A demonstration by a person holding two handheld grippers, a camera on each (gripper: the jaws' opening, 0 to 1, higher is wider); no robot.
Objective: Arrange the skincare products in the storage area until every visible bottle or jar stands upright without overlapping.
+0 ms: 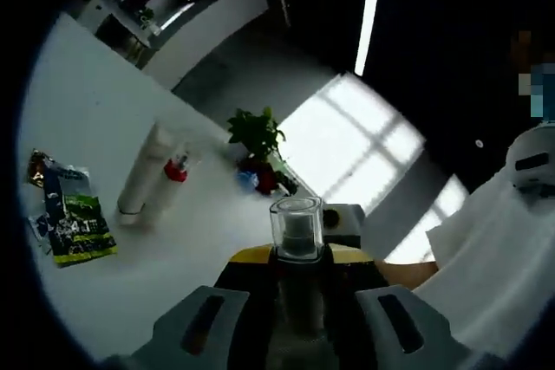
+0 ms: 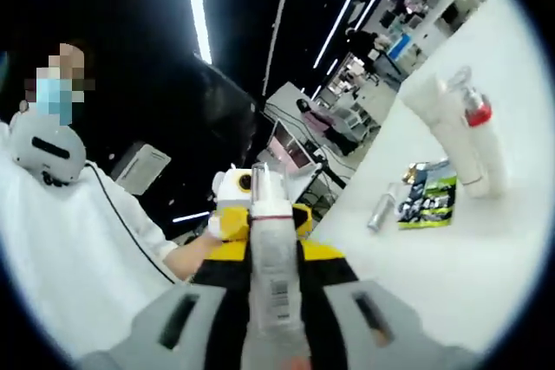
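Here, both tools are raised off the white worktop (image 1: 113,301), each carrying a product.

Left gripper (image 1: 295,322): clenched on a dark pump bottle with a clear round cap (image 1: 297,230); the bottle stands up between the two grey jaws, lifted clear of the worktop.

Right gripper (image 2: 273,327): grasping a slim white bottle with a clear cap and a red band below it (image 2: 267,240); a printed label runs down the bottle's side.

Worktop, far part: a tall white tube (image 1: 146,171) lies on its side; just beside it lies a clear bottle with a red collar (image 1: 177,168); in the right gripper view the same tube (image 2: 451,132) and red-collared bottle (image 2: 475,110) lie side by side.

Worktop, near the edge: a green and black printed sachet (image 1: 76,218) lies flat, well apart from the tube; in the right gripper view a small silver tube (image 2: 380,211) lies just beside that sachet (image 2: 427,192).

Far edge: a small green potted plant (image 1: 257,138).

Person: a white sleeve (image 1: 494,249) at the side; a white garment (image 2: 69,249) in the right gripper view.
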